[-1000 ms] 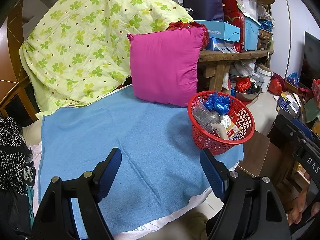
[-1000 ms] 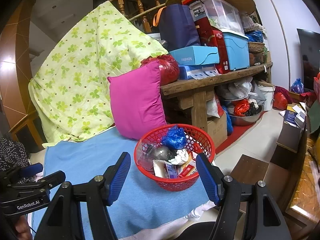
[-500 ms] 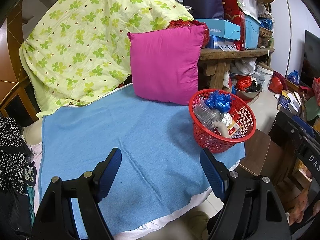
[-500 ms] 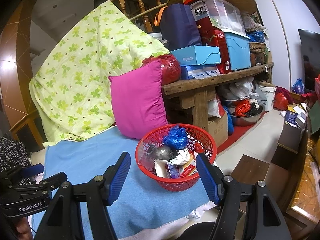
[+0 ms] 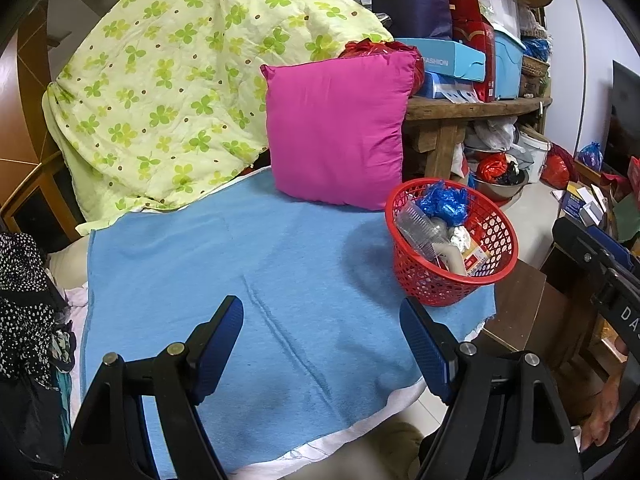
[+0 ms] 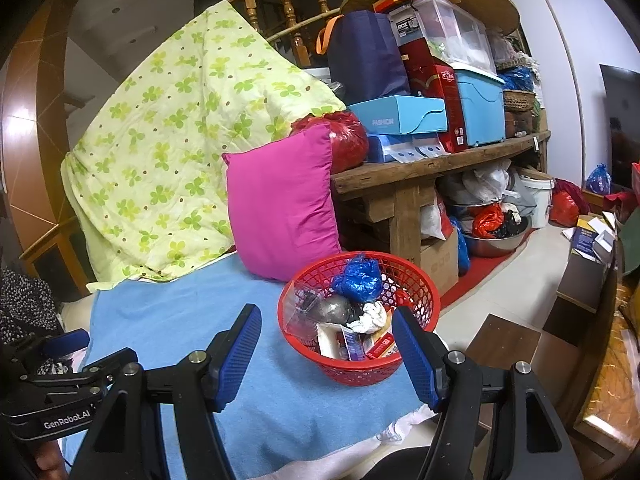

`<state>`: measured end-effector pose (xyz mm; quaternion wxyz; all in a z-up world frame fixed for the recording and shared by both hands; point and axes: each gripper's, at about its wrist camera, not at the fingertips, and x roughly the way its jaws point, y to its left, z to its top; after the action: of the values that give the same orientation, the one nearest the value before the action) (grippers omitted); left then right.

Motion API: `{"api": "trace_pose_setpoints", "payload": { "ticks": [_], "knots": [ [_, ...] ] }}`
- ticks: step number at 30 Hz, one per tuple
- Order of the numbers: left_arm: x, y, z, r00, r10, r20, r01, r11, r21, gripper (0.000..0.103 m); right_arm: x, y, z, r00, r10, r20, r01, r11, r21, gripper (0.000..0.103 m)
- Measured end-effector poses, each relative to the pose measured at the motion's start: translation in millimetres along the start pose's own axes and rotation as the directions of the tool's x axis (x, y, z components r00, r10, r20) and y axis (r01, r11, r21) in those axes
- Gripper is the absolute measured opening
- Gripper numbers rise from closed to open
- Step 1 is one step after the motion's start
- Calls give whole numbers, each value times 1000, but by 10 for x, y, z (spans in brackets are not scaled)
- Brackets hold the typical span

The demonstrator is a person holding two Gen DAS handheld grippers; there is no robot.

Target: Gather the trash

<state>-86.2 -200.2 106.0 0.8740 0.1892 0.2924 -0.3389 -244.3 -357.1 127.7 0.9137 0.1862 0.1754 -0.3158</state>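
Sitting ahead of the right gripper [image 6: 326,354], spread wide and holding nothing: red basket [image 6: 424,292] on blue towel [image 6: 168,312], filled with blue bag [image 6: 358,278], crumpled tissue [image 6: 370,316], small cartons. Left gripper [image 5: 322,346] also wide apart, empty, basket ahead-right.

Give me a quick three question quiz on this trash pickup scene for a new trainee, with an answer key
1. True or false: the red basket already holds trash.
2. Which stands right behind the basket? A) pink pillow B) green bucket C) wooden chair
3. Fill in: the basket sits on the ____ towel.

Key
1. True: a blue bag and crumpled paper lie inside.
2. A
3. Blue. Both the left gripper and right gripper are open, holding nothing.
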Motion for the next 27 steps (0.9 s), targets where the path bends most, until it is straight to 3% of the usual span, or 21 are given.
{"api": "trace_pose_setpoints", "payload": {
  "ticks": [27],
  "knots": [
    [11, 121, 9, 1000, -6, 7, 6, 1000, -8, 81, 46, 126, 48, 1000, -20, 12, 20, 999, -27, 71]
  ]
}}
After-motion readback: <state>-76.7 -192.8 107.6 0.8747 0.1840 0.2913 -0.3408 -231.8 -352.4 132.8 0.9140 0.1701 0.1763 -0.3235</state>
